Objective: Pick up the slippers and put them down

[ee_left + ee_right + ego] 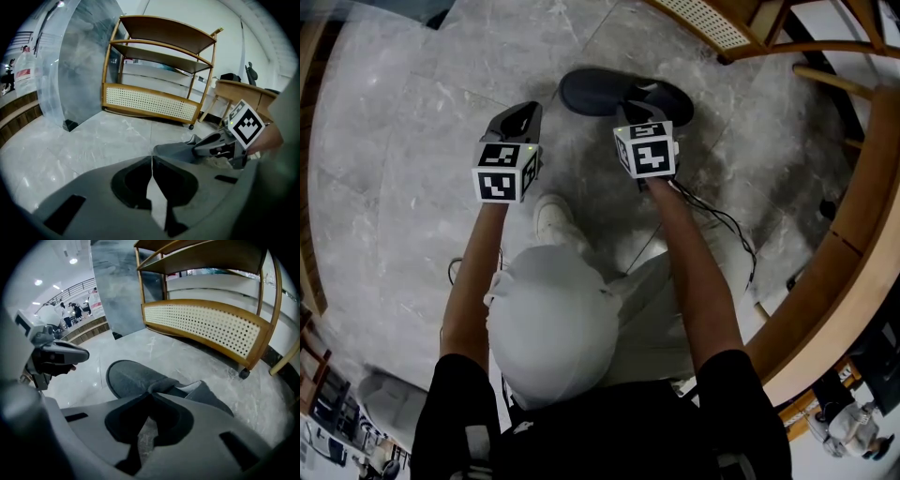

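Observation:
One dark grey slipper lies low over the marble floor; whether its sole touches the floor I cannot tell. My right gripper is shut on the edge of its upper, and in the right gripper view that edge rises to a peak at the closed tips, with the slipper stretching away to the left. My left gripper hangs to the slipper's left, apart from it. Its jaws meet with nothing between them. From the left gripper view the slipper and the right gripper show just beyond.
A wooden shelf rack with a cane panel stands on castors beyond the slipper. A curved wooden rail runs along the right. A black cable trails on the floor. The person's white shoe is below the grippers.

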Tool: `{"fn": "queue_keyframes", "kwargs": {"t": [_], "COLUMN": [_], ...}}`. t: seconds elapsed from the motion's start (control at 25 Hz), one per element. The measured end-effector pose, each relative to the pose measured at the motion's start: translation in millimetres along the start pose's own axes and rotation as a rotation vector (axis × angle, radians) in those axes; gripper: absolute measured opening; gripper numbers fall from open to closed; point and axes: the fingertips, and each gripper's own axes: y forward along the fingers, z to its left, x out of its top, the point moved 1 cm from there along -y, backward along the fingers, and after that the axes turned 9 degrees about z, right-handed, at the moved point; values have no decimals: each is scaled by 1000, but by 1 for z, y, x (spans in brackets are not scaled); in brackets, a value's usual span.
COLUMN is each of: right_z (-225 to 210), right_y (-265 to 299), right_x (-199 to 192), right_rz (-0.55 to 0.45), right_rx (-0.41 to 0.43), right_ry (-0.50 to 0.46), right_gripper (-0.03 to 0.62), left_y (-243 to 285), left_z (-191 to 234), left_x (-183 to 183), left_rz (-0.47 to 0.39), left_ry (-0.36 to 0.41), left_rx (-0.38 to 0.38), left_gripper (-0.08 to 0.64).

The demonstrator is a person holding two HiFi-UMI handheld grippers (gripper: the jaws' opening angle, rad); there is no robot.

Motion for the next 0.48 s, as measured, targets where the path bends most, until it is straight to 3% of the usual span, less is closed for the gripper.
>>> {"fn": "queue_keyframes", "kwargs": {"t": [0.48], "right_z": [7], "right_y": [4], "right_x": [-6], "right_rz": [17], "right_rx": [41], "right_ry": [-1], "right_gripper": [67], "left_y": [3], "left_z": [-2], "left_x": [-11], "left_rz": [31], "left_ry": [2], "left_rx": [-8], "left_gripper": [8]}}
